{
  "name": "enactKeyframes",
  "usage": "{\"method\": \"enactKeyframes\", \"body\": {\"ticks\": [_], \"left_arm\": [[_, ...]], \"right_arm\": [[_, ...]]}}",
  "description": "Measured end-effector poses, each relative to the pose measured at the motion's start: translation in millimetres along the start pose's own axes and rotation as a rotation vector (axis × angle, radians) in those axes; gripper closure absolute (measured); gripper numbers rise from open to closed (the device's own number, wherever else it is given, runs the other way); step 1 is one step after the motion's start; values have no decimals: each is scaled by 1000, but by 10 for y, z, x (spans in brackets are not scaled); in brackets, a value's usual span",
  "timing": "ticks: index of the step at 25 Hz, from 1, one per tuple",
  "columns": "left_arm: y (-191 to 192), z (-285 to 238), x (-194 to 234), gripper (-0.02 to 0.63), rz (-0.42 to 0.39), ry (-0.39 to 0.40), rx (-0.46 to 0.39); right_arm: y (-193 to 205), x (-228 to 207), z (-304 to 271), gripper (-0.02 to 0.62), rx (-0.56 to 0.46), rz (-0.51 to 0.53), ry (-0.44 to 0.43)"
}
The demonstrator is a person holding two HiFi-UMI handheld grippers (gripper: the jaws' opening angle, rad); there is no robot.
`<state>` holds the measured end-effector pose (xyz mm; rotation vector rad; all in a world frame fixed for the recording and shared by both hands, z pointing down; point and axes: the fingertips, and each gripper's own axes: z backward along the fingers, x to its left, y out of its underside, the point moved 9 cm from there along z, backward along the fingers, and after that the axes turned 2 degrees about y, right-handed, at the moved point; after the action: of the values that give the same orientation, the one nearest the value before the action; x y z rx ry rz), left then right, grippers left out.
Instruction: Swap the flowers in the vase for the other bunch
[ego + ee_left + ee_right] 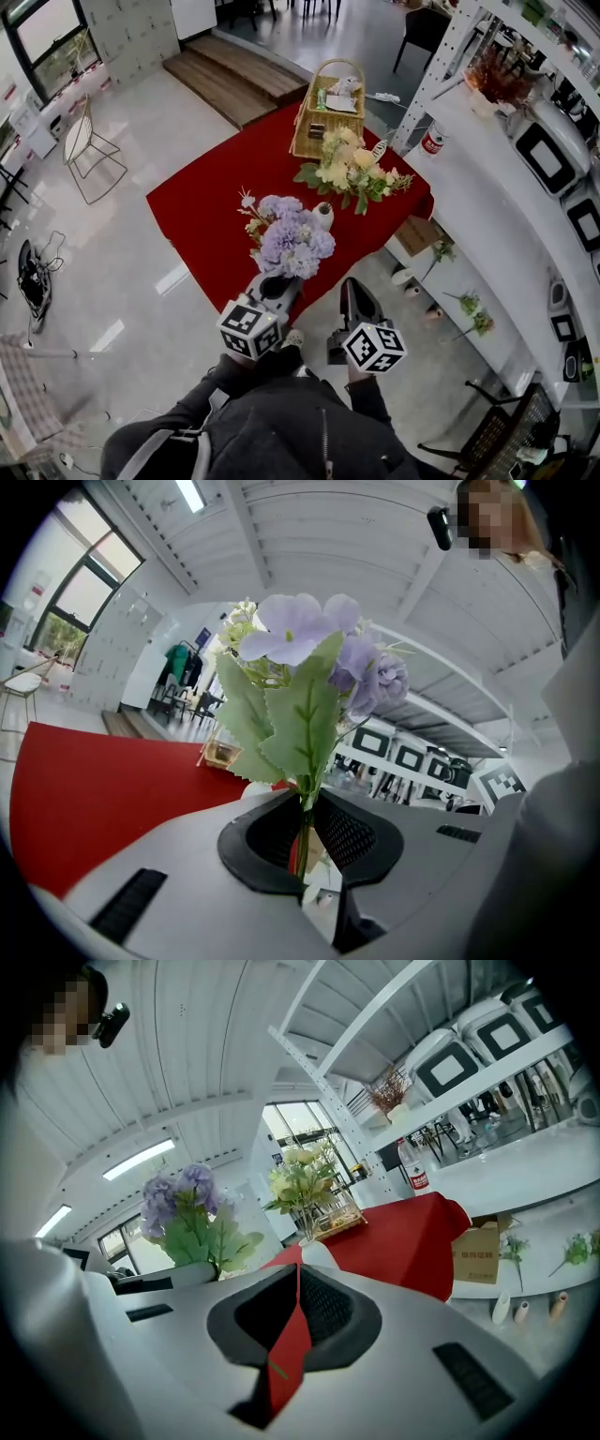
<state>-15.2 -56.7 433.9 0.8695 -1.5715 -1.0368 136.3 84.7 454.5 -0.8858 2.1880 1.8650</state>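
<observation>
A purple flower bunch hangs over the near edge of the red table, with my left gripper shut on its green stems. In the left gripper view the stems pass straight down between the closed jaws, with leaves and purple blooms above. The small white vase stands just right of the purple blooms and looks empty. A yellow and white bunch lies further back on the table. My right gripper is shut on nothing, short of the table edge; its view shows only red cloth through the slit.
A wicker basket sits at the table's far end. White shelving with a red can runs along the right. A cardboard box and small vases with sprigs lie on the floor beside it. A wire chair stands far left.
</observation>
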Motion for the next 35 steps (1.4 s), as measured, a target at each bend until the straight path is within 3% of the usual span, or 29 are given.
{"method": "enactKeyframes", "body": {"ticks": [15,35], "left_arm": [[-106,-297,461,557,37,-90,-58],[-55,-157,457,557,50,-160,-80]], "right_arm": [[-171,-124,-665,581,43,1,-71],[-141,-133,-771,581,74,21,-120]]}}
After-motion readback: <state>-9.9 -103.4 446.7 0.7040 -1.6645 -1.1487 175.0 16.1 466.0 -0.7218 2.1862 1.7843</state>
